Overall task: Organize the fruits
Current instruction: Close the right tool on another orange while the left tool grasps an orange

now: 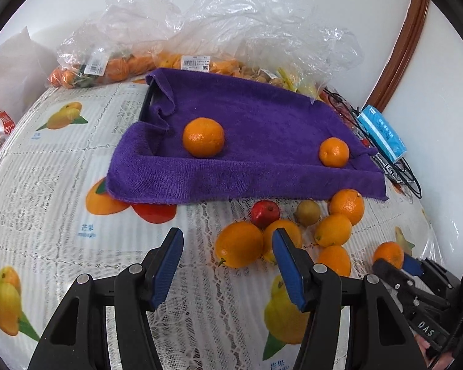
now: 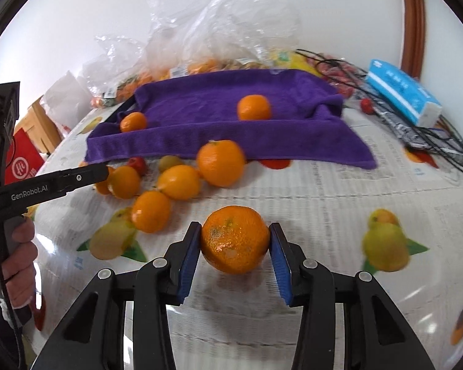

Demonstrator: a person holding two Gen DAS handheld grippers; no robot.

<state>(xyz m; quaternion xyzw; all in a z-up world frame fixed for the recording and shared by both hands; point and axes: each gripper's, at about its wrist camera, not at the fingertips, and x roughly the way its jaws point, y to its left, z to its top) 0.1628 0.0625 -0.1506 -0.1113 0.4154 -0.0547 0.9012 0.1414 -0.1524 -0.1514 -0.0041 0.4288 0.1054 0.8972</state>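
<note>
Pinching a mandarin [image 2: 235, 242] between my right gripper's [image 2: 235, 259] pads just above the tablecloth [image 2: 339, 209], I hold my left gripper [image 1: 228, 265] spread and empty near the fruit pile [image 1: 293, 231]; two mandarins [image 1: 203, 137] sit on the purple towel [image 1: 262, 117]

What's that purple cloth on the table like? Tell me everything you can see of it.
The purple cloth is a plush, fuzzy towel draped over a dark tray, sagging into it. Its front edge hangs onto the fruit-printed tablecloth. Two mandarins rest on it. Its left corner is bunched up.
</note>
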